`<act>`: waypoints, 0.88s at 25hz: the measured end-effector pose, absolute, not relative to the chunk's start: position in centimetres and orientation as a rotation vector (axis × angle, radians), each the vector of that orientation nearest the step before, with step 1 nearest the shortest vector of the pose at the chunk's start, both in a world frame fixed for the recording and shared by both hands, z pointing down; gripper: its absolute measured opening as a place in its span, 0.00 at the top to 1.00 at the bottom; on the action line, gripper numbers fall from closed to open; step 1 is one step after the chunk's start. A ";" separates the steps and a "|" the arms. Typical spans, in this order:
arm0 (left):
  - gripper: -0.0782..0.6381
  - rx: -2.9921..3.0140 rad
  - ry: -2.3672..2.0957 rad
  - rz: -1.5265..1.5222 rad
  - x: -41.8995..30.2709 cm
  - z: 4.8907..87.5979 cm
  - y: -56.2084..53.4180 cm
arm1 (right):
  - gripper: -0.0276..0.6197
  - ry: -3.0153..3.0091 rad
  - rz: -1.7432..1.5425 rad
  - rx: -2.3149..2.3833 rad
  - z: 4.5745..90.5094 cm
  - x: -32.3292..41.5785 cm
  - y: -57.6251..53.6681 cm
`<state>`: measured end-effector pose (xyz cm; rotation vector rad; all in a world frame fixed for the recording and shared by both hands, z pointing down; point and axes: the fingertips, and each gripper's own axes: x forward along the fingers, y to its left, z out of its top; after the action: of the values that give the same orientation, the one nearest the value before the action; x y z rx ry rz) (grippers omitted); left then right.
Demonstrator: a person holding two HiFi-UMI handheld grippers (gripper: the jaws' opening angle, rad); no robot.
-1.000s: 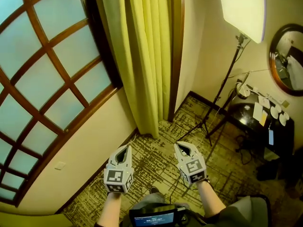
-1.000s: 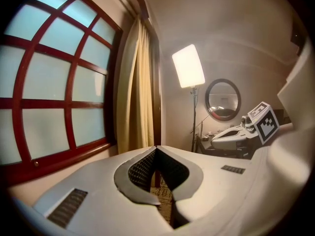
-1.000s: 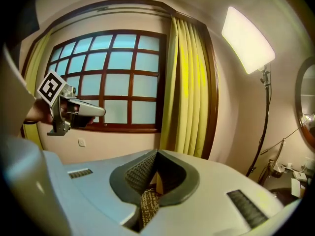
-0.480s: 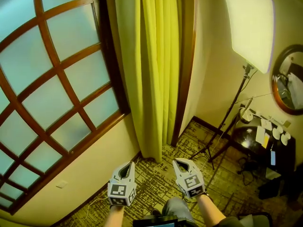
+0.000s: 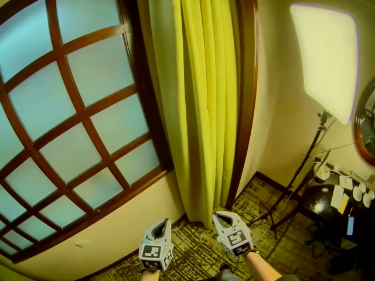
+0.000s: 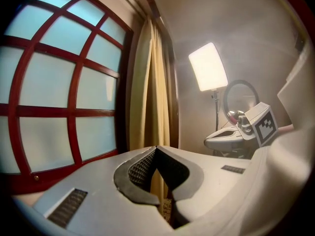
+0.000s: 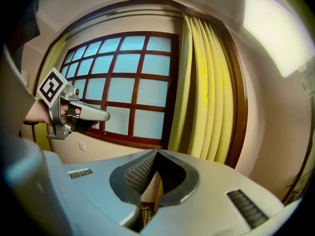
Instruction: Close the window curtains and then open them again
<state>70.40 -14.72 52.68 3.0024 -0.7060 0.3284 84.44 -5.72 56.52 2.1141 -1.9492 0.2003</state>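
Note:
A yellow-green curtain [image 5: 202,92] hangs gathered at the right side of a large window [image 5: 70,116] with dark red wooden bars and frosted panes. The same curtain [image 6: 150,97] fills the middle of the left gripper view and the curtain [image 7: 206,92] stands right of centre in the right gripper view. My left gripper [image 5: 165,222] and right gripper [image 5: 218,216] are low in the head view, side by side, both shut with nothing between the jaws. Both stand short of the curtain's lower end, not touching it. The right gripper [image 6: 211,140] shows from the left one, and the left gripper [image 7: 106,116] from the right.
A bright softbox lamp [image 5: 325,57] on a thin stand [image 5: 302,174] is at the right, with a tripod foot near the curtain's wooden frame [image 5: 249,86]. A round mirror [image 5: 366,124] and a dark table [image 5: 328,201] with small items sit far right. Patterned carpet [image 5: 193,253] lies below.
The view has tilted up and closed in on the curtain. Both grippers have moved forward toward the curtain's foot and now sit lower in the head view; both stay shut.

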 end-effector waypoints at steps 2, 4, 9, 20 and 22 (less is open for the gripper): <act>0.89 3.015 -0.745 0.320 71.7 53.0 -15.7 | 0.93 -1.985 0.170 2.092 55.9 85.9 -6.8; 0.89 3.023 -0.775 0.309 73.1 53.4 -16.6 | 0.93 -2.021 0.122 2.081 55.1 87.7 -7.9; 0.89 3.021 -0.851 0.280 76.9 52.2 -17.7 | 0.93 -2.098 -0.010 2.092 50.5 91.9 -11.0; 0.89 3.024 -0.892 0.310 80.6 48.7 -20.8 | 0.76 -2.171 -0.427 2.177 35.9 95.4 -19.9; 0.89 3.036 -0.865 0.315 80.6 48.1 -21.8 | 0.70 -2.154 -0.480 2.216 33.5 95.8 -21.5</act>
<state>80.59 -21.75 48.11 3.0357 -0.8655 0.3153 95.78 -21.50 33.51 2.2161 -2.1544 -0.4801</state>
